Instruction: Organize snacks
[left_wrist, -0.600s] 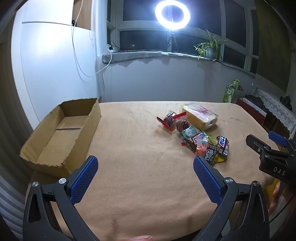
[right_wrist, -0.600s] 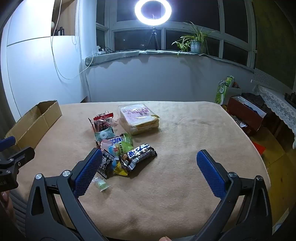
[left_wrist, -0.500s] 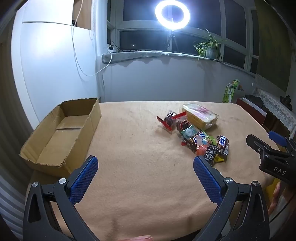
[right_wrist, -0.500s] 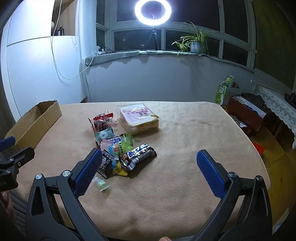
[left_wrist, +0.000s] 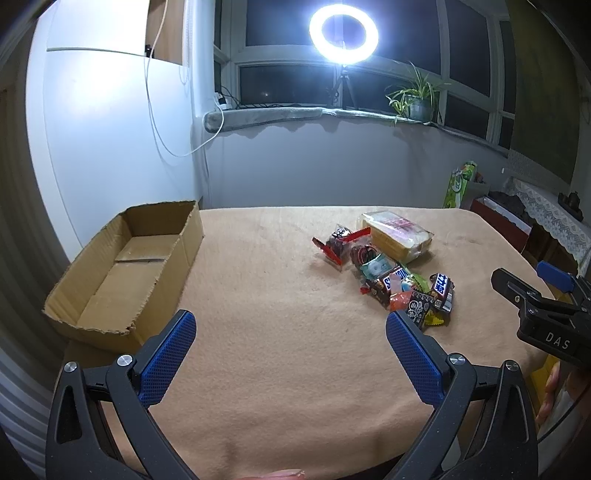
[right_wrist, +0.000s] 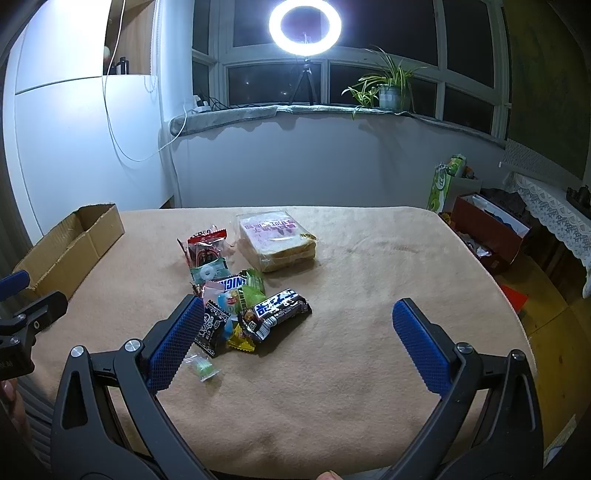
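A pile of snacks lies on the tan table cloth: a bagged bread loaf, a red packet, a Snickers bar, a dark chocolate bar and small candies. An open, empty cardboard box stands at the table's left edge. My left gripper is open and empty over the near middle of the table. My right gripper is open and empty, just short of the pile, its left finger beside a black packet.
The cardboard box also shows in the right wrist view. A ring light and a potted plant stand at the window. Boxes and bags sit on the floor to the right of the table.
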